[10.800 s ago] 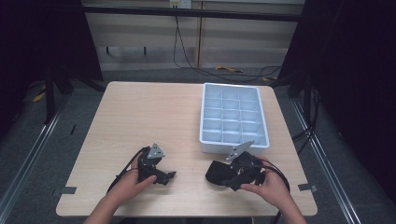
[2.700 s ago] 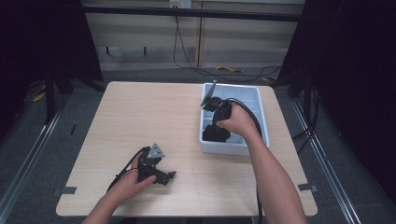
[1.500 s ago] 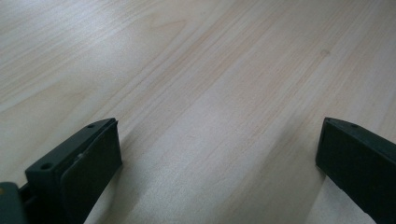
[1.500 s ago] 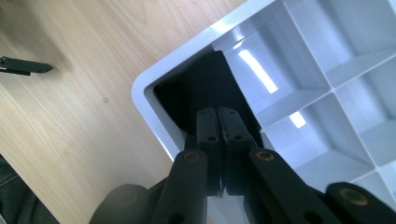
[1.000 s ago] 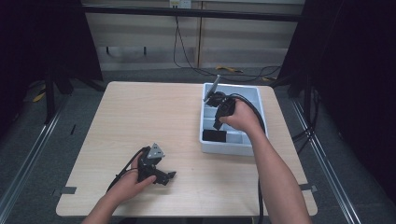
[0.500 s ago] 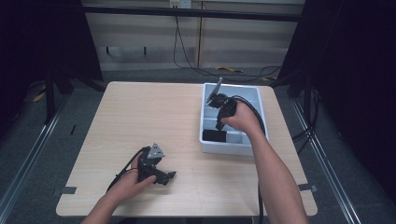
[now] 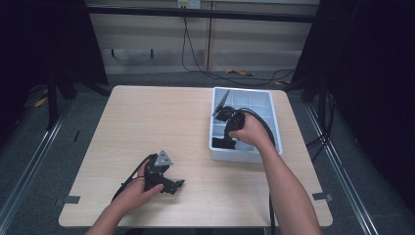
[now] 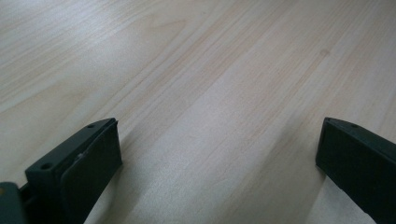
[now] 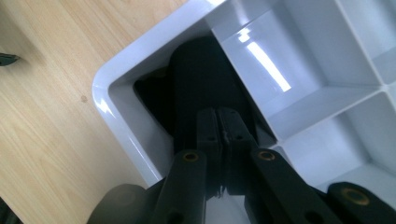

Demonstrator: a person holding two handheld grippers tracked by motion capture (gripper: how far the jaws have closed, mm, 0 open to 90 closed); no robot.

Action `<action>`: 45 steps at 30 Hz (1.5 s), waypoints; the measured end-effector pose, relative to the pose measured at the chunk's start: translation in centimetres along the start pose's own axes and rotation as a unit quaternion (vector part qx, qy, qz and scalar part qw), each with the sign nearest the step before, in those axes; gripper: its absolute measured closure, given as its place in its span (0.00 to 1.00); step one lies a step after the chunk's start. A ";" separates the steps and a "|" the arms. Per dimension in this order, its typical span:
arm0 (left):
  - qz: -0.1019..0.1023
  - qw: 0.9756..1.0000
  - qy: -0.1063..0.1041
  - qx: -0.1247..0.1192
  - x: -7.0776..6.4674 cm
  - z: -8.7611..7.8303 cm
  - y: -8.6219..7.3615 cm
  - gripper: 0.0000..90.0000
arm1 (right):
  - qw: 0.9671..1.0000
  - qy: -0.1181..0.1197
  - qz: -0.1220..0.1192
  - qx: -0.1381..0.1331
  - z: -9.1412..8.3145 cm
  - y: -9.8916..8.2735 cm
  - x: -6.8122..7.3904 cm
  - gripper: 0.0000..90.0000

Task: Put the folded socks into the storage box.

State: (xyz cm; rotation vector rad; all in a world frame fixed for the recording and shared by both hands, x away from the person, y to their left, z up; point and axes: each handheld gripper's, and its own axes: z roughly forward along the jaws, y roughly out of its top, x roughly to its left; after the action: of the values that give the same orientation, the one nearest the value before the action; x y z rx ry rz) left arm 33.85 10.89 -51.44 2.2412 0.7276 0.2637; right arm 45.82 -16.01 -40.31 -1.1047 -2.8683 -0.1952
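Table (image 7: 147, 122): light wood top; carries a white tray on its right half and the left gripper near the front edge.
Tray (image 7: 266, 105): white plastic, split into a grid of square compartments, lying toward the right side of the table with its long side running away from the person.
Right arm (image 7: 286, 186): reaches in from the bottom edge and ends over the tray's near-left part.
Right gripper (image 7: 226, 142): held by the right hand (image 7: 249, 131), tipped down into the tray's near-left corner compartment (image 9: 140, 93); its fingers (image 9: 208, 130) are pressed together, and a dark shape fills the compartment around them, but whether anything is pinched cannot be told.
Left gripper (image 7: 173, 185): rests on the table near the front edge, well apart from the tray, the left hand (image 7: 134, 191) around it.
Left fingers (image 8: 93, 154): spread wide apart, bare wood between them.
Grey plate (image 7: 164, 157): three-cornered, on top of the left gripper.
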 end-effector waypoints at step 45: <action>0.000 1.000 -0.001 0.001 0.0 0.0 0.0 0.00 | 0.999 -0.011 0.023 -0.037 1.2 -1.0 0.6 0.86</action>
State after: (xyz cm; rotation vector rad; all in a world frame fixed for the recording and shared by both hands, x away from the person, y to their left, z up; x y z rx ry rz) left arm 33.86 10.90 -51.43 2.2431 0.7267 0.2623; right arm 44.69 -16.21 -41.53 -1.1925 -2.8733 -0.2890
